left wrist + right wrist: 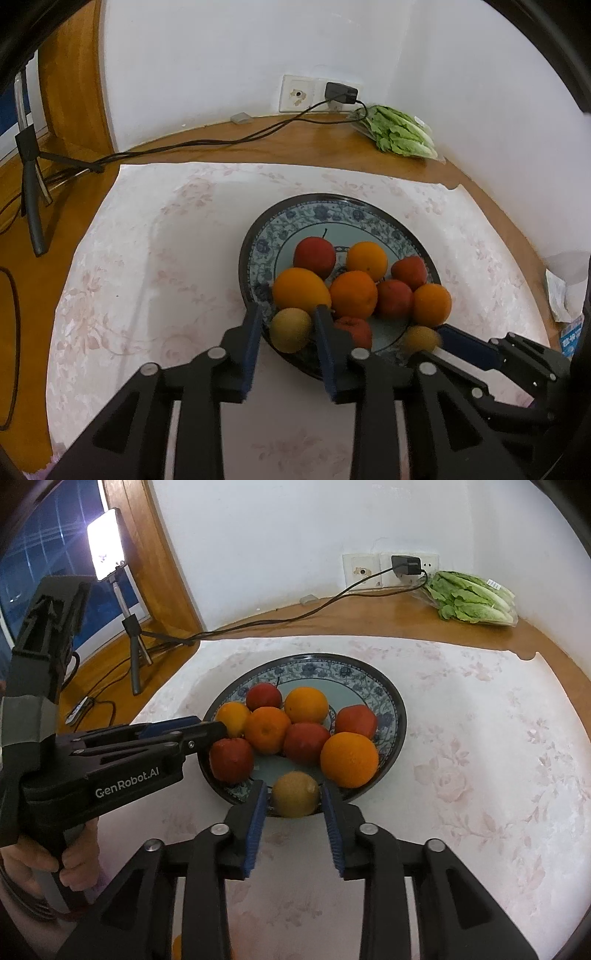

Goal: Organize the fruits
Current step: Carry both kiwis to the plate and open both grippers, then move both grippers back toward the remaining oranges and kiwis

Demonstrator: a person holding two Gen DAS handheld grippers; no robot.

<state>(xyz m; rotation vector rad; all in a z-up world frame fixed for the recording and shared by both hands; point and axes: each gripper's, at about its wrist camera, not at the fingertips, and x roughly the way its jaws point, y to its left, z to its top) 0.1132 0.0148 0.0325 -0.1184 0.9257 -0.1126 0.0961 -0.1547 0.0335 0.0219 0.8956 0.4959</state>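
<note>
The left gripper (289,325) clasps a yellow-brown pear (290,329) over the near rim of the blue patterned plate (258,254). Oranges and red apples fill the plate on the desk (325,144). The right gripper (295,798) brackets a second pear (295,794), fingers touching it.

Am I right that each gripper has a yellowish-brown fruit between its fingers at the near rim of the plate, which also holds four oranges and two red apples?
Nearly: the plate holds four red apples, not two, as the right wrist view shows. The rest stands.
</note>
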